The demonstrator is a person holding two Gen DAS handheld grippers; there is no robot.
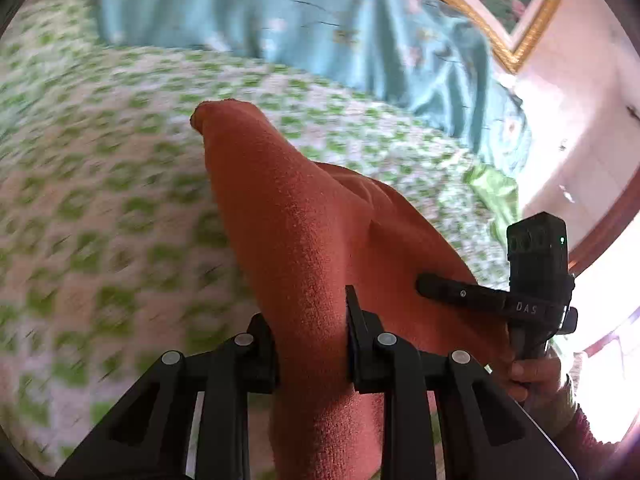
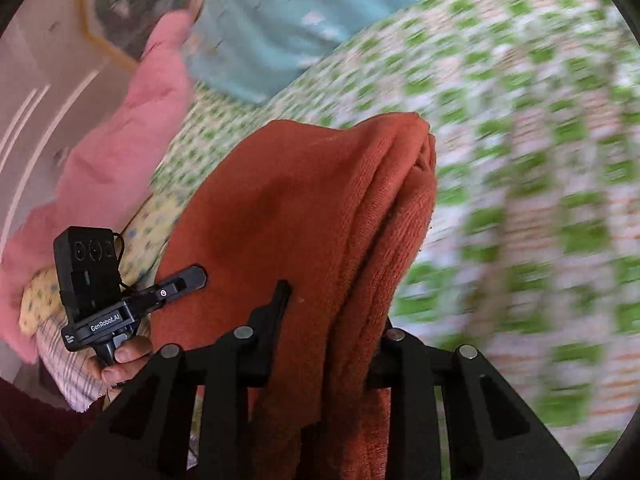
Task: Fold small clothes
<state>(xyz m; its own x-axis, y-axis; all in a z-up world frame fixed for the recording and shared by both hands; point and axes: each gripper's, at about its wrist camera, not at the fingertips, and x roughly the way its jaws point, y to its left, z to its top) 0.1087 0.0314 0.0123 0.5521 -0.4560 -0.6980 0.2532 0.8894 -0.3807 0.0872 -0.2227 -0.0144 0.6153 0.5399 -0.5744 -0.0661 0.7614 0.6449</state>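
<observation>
The rust-orange garment (image 1: 304, 216) is nubby, matt terry cloth. The bed sheet (image 1: 100, 200) is matt printed cotton, the teal cover (image 1: 320, 20) glossy satin. Both tongs look like matt black plastic.

Bed (image 1: 120, 208) w/ white cover, green leaf-like print all over, blurred in both views. At far end a teal blanket (image 1: 320, 20) w/ pale flowers lies bunched on the cover. Pink cloth (image 2: 120, 152) heaped at bed's edge in right wrist view, next to the teal one. By it a pale yellow printed cloth (image 2: 156, 220) and a white checked piece (image 2: 68, 364); can't tell if these touch the bed. Bright green bit (image 1: 496, 192) at cover's far edge.
</observation>
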